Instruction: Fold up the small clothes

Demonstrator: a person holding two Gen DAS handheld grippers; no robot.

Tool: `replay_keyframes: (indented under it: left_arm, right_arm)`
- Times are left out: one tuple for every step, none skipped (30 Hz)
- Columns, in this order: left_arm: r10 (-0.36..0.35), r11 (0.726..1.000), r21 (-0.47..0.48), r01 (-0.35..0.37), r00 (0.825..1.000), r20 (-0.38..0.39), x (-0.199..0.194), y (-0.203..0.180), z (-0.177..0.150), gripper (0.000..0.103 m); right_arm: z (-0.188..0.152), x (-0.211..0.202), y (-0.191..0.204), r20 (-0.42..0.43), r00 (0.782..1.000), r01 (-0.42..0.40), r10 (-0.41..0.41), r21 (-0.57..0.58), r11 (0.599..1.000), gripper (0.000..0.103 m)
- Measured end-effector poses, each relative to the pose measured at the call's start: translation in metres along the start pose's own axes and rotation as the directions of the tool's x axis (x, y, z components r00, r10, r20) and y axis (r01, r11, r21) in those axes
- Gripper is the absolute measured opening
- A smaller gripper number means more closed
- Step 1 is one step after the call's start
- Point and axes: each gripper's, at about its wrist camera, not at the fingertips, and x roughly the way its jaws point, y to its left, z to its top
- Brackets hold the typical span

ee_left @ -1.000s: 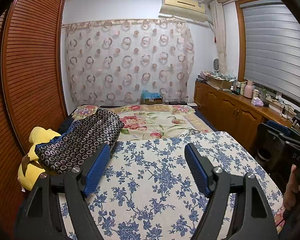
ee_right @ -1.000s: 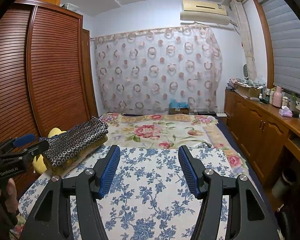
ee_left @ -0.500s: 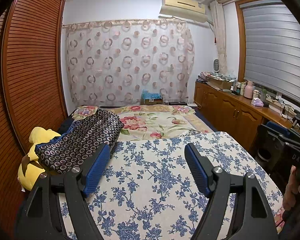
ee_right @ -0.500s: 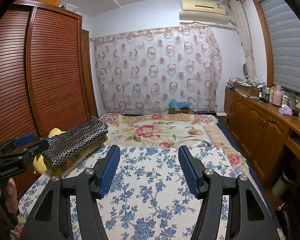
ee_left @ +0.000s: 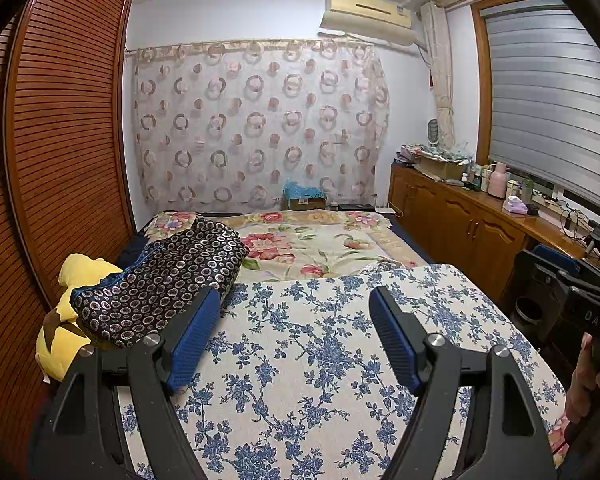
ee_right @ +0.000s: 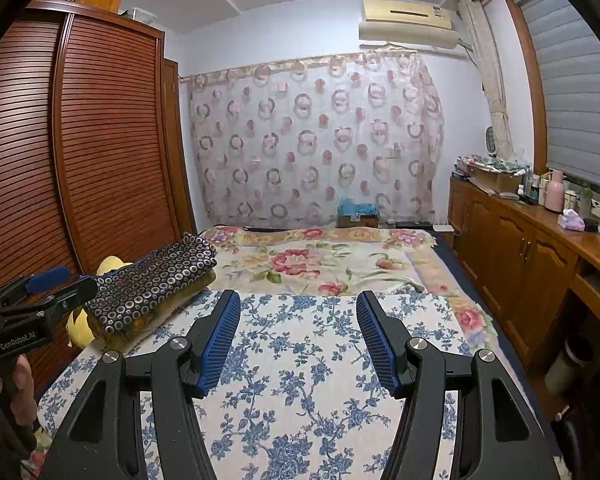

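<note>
A dark garment with a ring pattern [ee_left: 160, 280] lies on the left of the bed, resting on a yellow plush toy [ee_left: 66, 316]; it also shows in the right wrist view [ee_right: 152, 280]. My left gripper [ee_left: 294, 300] is open and empty above the blue-flowered white cloth [ee_left: 320, 360] spread on the near part of the bed. My right gripper [ee_right: 298, 302] is open and empty over the same cloth [ee_right: 308, 380]. Each gripper is to the right of the garment, not touching it. The left gripper's body [ee_right: 28, 312] shows at the right view's left edge.
A pink-flowered bedspread [ee_left: 312, 240] covers the far bed. A slatted wooden wardrobe [ee_left: 60, 160] stands on the left. A wooden cabinet [ee_left: 460, 232] with bottles and clutter runs along the right wall. A ring-patterned curtain [ee_left: 260, 128] hangs at the back.
</note>
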Motion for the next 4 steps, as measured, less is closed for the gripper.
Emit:
replay_keyframes:
  left_arm:
    - [0.0, 1.0, 0.0, 0.0, 1.0, 0.0, 0.0001, -0.0003, 0.0002, 0.078]
    - [-0.001, 1.0, 0.0, 0.001, 1.0, 0.0, 0.0001, 0.0003, -0.0003, 0.078]
    - [-0.001, 1.0, 0.0, 0.001, 1.0, -0.001, 0.0002, -0.0003, 0.0001, 0.078]
    - [0.0, 1.0, 0.001, 0.0, 1.0, -0.001, 0.0001, 0.0003, -0.0004, 0.078]
  right_arm:
    - [0.0, 0.0, 0.0, 0.0, 1.0, 0.001, -0.001, 0.0, 1.0, 0.062]
    - [0.0005, -0.0003, -0.0003, 0.001, 1.0, 0.001, -0.001, 0.0, 1.0, 0.062]
    - [0.0005, -0.0001, -0.0005, 0.0, 1.0, 0.001, -0.001, 0.001, 1.0, 0.062]
    - [0.0006, -0.0001, -0.0009, 0.0, 1.0, -0.001, 0.001, 0.001, 1.0, 0.062]
